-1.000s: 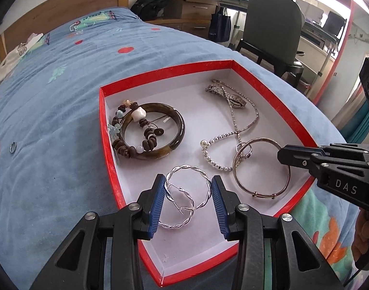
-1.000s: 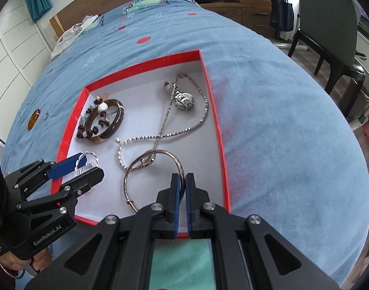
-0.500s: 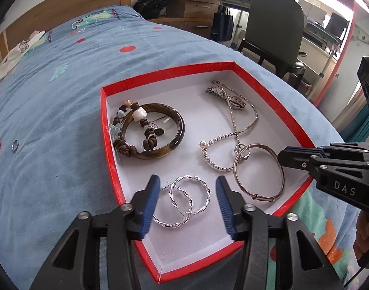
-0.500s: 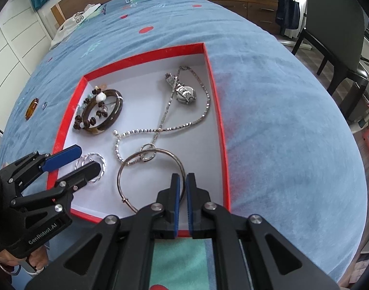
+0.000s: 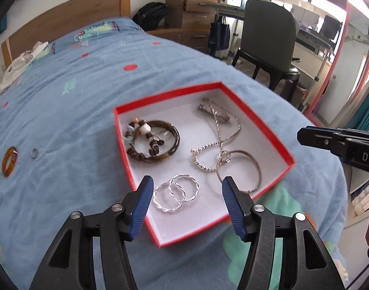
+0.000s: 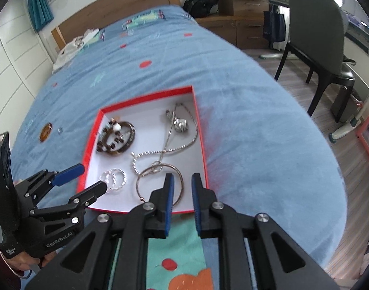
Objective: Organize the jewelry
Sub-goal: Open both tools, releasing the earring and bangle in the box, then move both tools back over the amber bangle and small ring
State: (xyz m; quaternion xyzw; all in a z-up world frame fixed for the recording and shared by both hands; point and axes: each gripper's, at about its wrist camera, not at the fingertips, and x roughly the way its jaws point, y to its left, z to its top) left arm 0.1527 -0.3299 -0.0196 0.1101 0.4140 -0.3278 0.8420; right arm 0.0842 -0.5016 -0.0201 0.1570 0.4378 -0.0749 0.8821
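Both hand-held units are black plastic with open triangular cut-outs in the finger links and round silver screw heads at the pivots. The left gripper (image 5: 185,207) carries two blue ribbed pads (image 5: 142,207) on its inner finger faces; white lettering on its body in the right wrist view reads "GenRobot.AI", with a small white label lower on the handle. The right gripper (image 6: 182,201) has matching blue pads (image 6: 170,200); white letters "DA" show on its side in the left wrist view. A thin bangle (image 6: 9,265) and a dark red sleeve (image 6: 2,269) show at the left hand.
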